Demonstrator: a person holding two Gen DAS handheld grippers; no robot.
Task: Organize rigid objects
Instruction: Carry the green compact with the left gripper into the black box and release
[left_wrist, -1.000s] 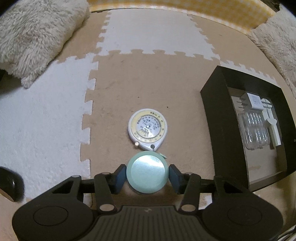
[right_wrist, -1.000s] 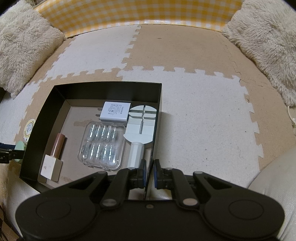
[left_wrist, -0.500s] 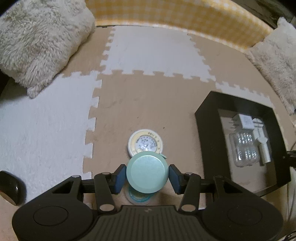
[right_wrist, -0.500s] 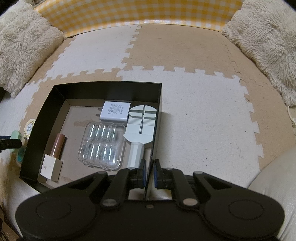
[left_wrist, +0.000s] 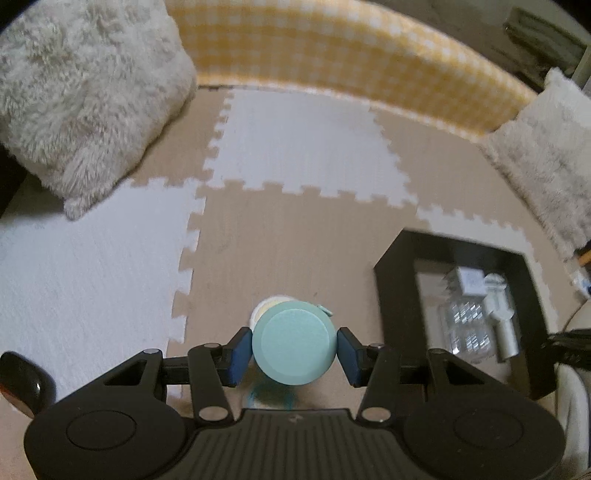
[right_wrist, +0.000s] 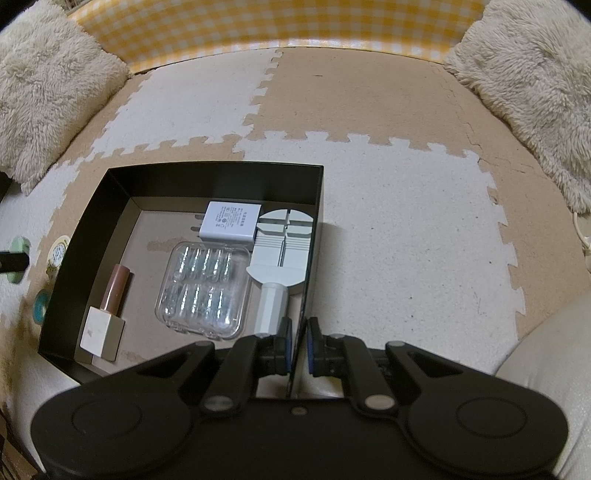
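A smooth mint-green round case (left_wrist: 294, 343) sits clamped in the left gripper (left_wrist: 294, 349); at two o'clock, the right gripper (right_wrist: 297, 345) pinches the black box (right_wrist: 221, 171) thin wall.

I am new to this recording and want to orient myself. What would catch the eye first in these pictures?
First, the mint-green round case clamped in the left gripper, raised above the foam floor mat. Next, the black box on the mat, its near right wall pinched by the right gripper. Inside lie a white charger, a clear plastic case and a brown lipstick.
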